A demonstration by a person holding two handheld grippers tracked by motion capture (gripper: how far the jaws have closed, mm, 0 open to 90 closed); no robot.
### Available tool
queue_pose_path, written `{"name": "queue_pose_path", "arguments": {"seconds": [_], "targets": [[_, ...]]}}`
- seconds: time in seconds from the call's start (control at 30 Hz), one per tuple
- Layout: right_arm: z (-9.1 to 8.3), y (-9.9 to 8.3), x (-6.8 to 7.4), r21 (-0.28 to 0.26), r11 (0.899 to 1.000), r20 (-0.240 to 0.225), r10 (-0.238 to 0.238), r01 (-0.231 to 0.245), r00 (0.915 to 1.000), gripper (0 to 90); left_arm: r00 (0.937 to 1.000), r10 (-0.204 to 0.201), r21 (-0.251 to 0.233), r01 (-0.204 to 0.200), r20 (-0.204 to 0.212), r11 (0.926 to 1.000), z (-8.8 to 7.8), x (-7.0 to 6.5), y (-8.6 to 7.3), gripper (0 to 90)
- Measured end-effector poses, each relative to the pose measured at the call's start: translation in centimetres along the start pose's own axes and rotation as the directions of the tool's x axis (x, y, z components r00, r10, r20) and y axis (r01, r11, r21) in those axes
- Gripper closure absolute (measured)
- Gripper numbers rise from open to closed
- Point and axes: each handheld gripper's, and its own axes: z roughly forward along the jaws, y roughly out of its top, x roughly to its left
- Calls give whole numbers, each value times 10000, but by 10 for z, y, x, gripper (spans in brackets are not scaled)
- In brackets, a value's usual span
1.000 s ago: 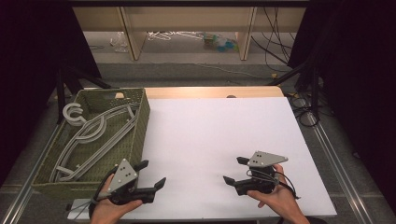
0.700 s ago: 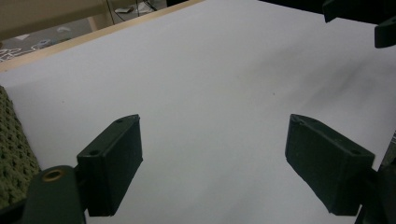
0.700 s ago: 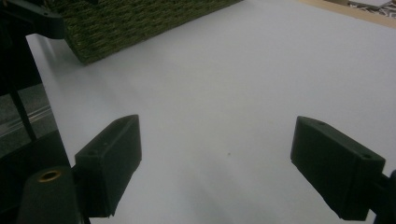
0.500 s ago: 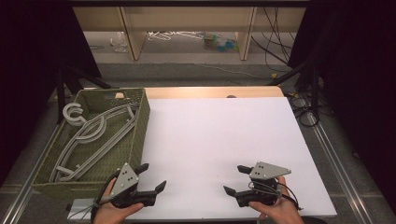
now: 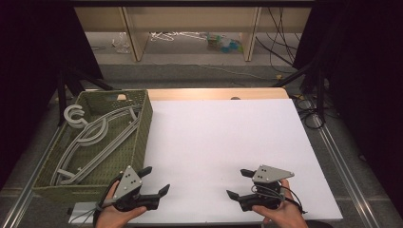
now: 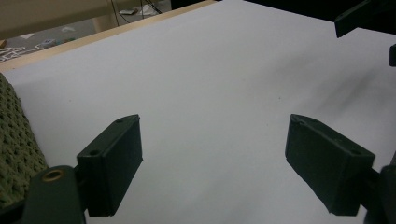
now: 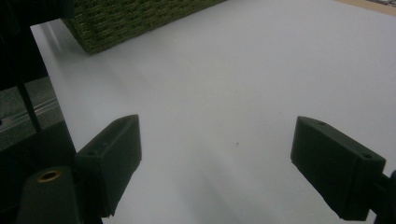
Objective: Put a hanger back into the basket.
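Both of my grippers hover low over the near edge of the white table sheet (image 5: 218,137), each held in a hand. In the high view my left gripper (image 5: 157,179) is open beside the front corner of the green woven basket (image 5: 146,124). My right gripper (image 5: 235,183) is open too, pointing left toward the other one. Nothing lies between either pair of jaws. The left gripper view shows its open jaws (image 6: 212,163) over bare sheet. The right gripper view shows its open jaws (image 7: 215,163) with the basket (image 7: 130,18) farther off.
Grey plastic hangers (image 5: 95,137) lie in the basket at the table's left. The basket wall (image 6: 14,154) is close by my left gripper. A wooden strip (image 5: 214,93) edges the far side of the table. Beyond it stand shelving, cables and stand legs (image 5: 304,71).
Both hands have drifted slightly toward the near edge of the table, the right one more. The jaws of both grippers have stayed open.
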Motion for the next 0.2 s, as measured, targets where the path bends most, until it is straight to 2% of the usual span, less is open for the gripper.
{"name": "queue_pose_path", "arguments": {"seconds": [0.2], "targets": [[0, 0, 0, 37, 10000, 18, -14, 14, 10000, 172, 10000, 17, 97, -18, 82, 10000, 1, -1, 0, 187]]}}
